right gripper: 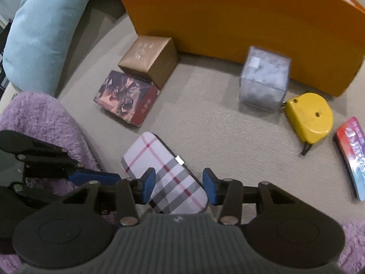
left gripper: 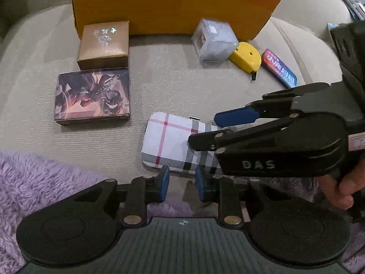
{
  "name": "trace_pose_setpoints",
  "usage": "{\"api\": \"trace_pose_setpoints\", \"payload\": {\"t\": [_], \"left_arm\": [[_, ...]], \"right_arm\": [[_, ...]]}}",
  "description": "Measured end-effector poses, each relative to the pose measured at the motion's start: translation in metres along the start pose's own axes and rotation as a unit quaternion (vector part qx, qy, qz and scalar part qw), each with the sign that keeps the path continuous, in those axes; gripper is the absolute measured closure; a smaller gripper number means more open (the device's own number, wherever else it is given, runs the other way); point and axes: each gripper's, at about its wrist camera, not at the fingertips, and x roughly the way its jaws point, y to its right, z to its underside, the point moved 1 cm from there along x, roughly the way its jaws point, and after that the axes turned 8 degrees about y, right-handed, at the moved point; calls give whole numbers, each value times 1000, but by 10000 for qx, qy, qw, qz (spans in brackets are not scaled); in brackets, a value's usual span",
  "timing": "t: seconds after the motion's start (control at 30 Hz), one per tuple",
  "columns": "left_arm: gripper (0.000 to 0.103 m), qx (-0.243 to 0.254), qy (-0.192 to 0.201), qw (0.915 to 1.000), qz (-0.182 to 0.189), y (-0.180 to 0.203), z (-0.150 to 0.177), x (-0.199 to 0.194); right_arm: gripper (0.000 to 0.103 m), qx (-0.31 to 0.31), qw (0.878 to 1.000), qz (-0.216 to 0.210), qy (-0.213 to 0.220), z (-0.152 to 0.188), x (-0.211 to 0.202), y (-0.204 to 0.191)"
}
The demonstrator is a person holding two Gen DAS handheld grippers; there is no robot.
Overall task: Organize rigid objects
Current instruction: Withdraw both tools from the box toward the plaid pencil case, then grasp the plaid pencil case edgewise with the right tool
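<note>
Little of the sorting is judged to be done. Nothing can be seen inside the orange box [right gripper: 239, 20], whose interior is hidden, and every item is found loose on the beige sofa cushion [right gripper: 205, 118] in front of it. The gold box [right gripper: 146, 57] and the illustrated box [right gripper: 125, 98] are set against its near left corner; the translucent cube [right gripper: 264, 80], yellow tape measure [right gripper: 308, 116] and colourful tin [right gripper: 351, 155] are strung towards its right end. Nearest, well clear of the box, lies the plaid case [right gripper: 164, 173]. The right gripper [right gripper: 179, 188] is held with jaws apart astride the case, not yet pressing. The left gripper [left gripper: 182, 181] is kept just short of the case's edge, jaws apart on nothing.
</note>
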Motion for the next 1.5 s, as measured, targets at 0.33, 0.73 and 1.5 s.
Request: {"api": "trace_pose_setpoints", "payload": {"t": [0.33,0.73,1.5], "left_arm": [[81,88,-198,9996,-181,1,1,25],[86,314,-71,9993,-191,9,7,23],[101,-274,697,9963,416,-6,-14,18]], "right_arm": [[65,-167,9998,-80,13,-3,2,-4],[80,-211,9986,-459,-128,2,-21,-8],[92,-106,9994,-20,338,-19,-45,-1]]}}
